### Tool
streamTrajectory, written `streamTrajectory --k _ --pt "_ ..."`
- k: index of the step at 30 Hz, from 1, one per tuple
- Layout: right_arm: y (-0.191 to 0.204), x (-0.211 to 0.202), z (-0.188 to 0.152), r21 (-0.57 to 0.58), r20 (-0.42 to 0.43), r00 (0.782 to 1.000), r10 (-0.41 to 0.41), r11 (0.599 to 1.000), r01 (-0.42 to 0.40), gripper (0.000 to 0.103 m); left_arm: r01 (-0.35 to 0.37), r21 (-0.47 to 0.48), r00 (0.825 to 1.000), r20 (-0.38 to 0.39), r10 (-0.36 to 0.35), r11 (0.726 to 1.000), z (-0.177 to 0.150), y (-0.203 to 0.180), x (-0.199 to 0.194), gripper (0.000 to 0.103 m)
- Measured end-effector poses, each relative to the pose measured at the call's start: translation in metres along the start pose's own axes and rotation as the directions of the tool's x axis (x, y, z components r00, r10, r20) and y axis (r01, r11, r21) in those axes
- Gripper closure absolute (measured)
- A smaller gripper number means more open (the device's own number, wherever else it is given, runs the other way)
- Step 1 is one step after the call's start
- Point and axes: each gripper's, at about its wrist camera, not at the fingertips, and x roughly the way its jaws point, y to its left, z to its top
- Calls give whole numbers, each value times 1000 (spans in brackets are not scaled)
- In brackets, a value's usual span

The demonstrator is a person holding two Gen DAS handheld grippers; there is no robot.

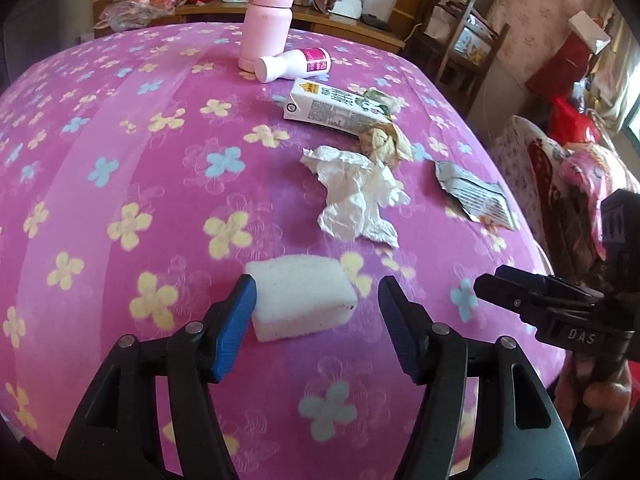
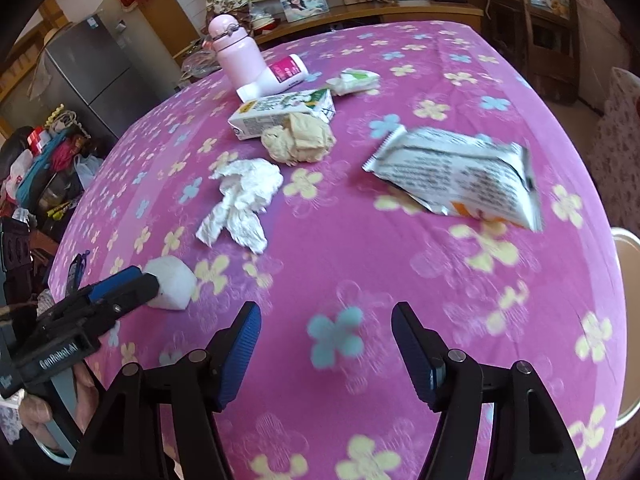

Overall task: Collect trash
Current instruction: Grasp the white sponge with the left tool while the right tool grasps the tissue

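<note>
- Left wrist view: my left gripper (image 1: 316, 304) had its jaws wide apart, hovering low over the pink flowered tablecloth (image 1: 120, 160). A white sponge block (image 1: 302, 298) sat right between the blue pads, closer to the left pad; couldn't tell if that pad was actually touching it.
- Just beyond the sponge was the crumpled white tissue (image 1: 358, 192), and further back a beige paper wad (image 1: 386, 140) resting against the end of a flattened milk carton (image 1: 332, 106).
- Off to the right near the table edge lay a silver snack wrapper (image 1: 474, 196). At the far side, a pink water bottle (image 1: 266, 20) stood upright with a small white bottle (image 1: 294, 65) lying on its side next to it.
- The right gripper (image 1: 520, 300) poked in from the right edge, seen side-on.
- Right wrist view: my right gripper (image 2: 326, 344) was spread open too, nothing between the pads, just tablecloth below.
- The snack wrapper (image 2: 460, 176) was ahead and to the right, the tissue (image 2: 244, 200) ahead-left, the wad (image 2: 298, 140) and carton (image 2: 280, 114) behind it.
- The left gripper (image 2: 120, 284) showed at the left edge, right up against the sponge (image 2: 172, 284).
</note>
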Motion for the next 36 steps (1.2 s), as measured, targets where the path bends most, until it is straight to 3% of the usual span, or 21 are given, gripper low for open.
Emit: streamTrajectory --k 4,10,22,23,26,27,31,36 --pt "9 10 15 -9 9 1000 20 1000 -19 37 -94 41 995 -23 95 995 2 -1 12 41" --pt "34 41 42 -58 18 999 44 997 -43 36 7 -50 998 -63 -10 999 3 22 18 52" --pt "62 87 73 -112 29 999 41 993 -37 36 -88 -119 996 17 90 989 32 47 18 55" --pt "64 89 73 -124 34 999 42 992 -37 37 -94 -125 995 20 97 988 34 49 19 55" --pt "69 90 69 -168 51 998 41 985 -32 69 -101 -143 995 12 104 985 37 52 27 55" --pt "68 89 67 -171 52 998 45 985 -35 72 -100 -145 995 6 102 984 37 52 28 55" --pt "61 74 58 -163 64 995 78 984 -67 82 -102 -130 994 12 104 986 33 46 26 55" --pt "52 43 46 -153 95 991 97 985 -81 86 -92 -107 995 32 96 990 30 30 17 55"
